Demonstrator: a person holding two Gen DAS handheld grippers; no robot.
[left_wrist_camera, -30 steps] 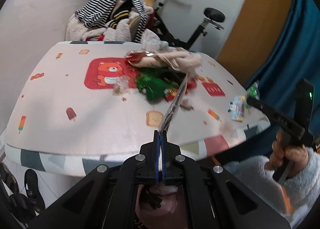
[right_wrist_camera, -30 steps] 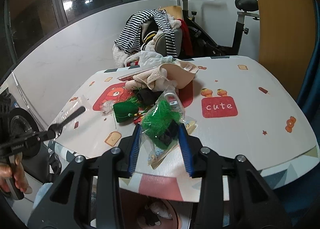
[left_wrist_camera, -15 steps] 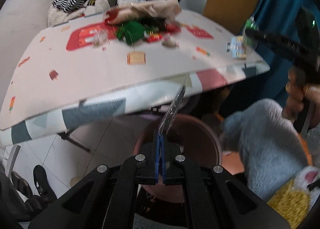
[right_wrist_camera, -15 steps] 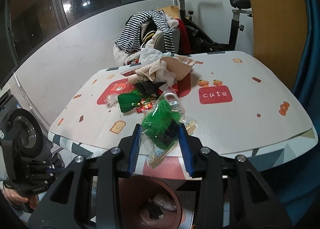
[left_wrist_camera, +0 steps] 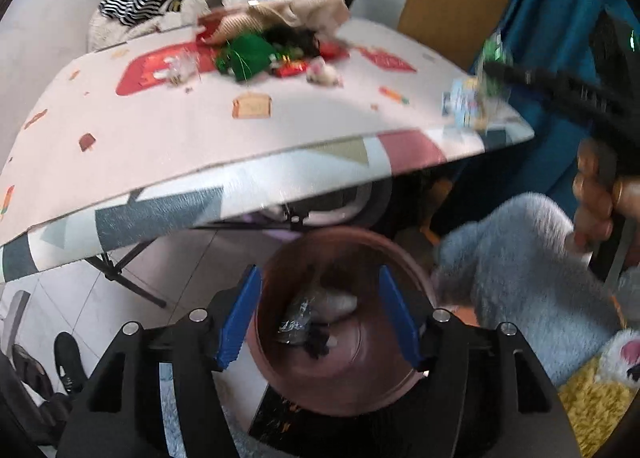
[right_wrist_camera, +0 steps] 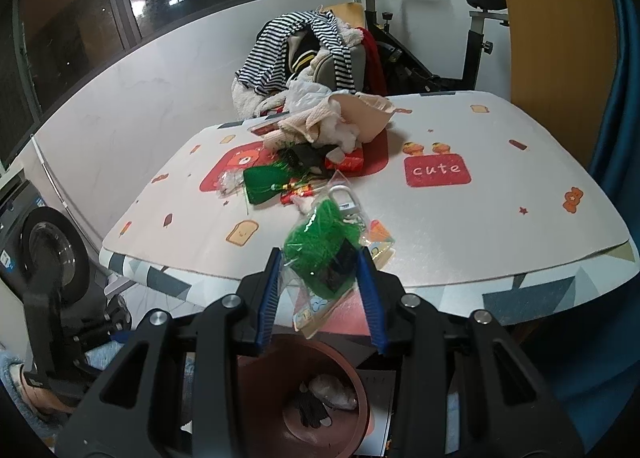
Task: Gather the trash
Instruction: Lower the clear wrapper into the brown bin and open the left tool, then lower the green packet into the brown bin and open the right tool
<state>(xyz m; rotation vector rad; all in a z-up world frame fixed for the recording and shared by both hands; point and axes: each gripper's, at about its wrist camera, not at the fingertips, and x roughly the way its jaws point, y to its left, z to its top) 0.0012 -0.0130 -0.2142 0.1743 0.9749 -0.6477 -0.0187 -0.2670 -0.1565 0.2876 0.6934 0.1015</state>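
My left gripper (left_wrist_camera: pixel 320 314) is open and empty, right above a brown bin (left_wrist_camera: pixel 396 370) on the floor. A clear wrapper (left_wrist_camera: pixel 296 322) lies inside the bin with other trash. My right gripper (right_wrist_camera: pixel 318 282) is shut on a clear bag of green shreds (right_wrist_camera: pixel 324 246), held over the table's front edge with the bin (right_wrist_camera: pixel 352 374) below. The same bag shows in the left wrist view (left_wrist_camera: pixel 490 69) at the right, held by the other gripper. More trash, green and red wrappers (right_wrist_camera: pixel 276 181), lies mid-table.
The table (right_wrist_camera: pixel 460 225) has a cartoon-print cover. A beige cloth pile (right_wrist_camera: pixel 340 117) sits at its back. A chair with striped clothes (right_wrist_camera: pixel 304 41) and an exercise bike (right_wrist_camera: pixel 472 17) stand behind. A washing machine (right_wrist_camera: pixel 44 250) is at the left. Table legs (left_wrist_camera: pixel 128 274) stand by the bin.
My left gripper dropped from table height to over the bin, then opened and let go of the clear wrapper, which now lies in the bin. My right gripper pulled back slightly with the bag.
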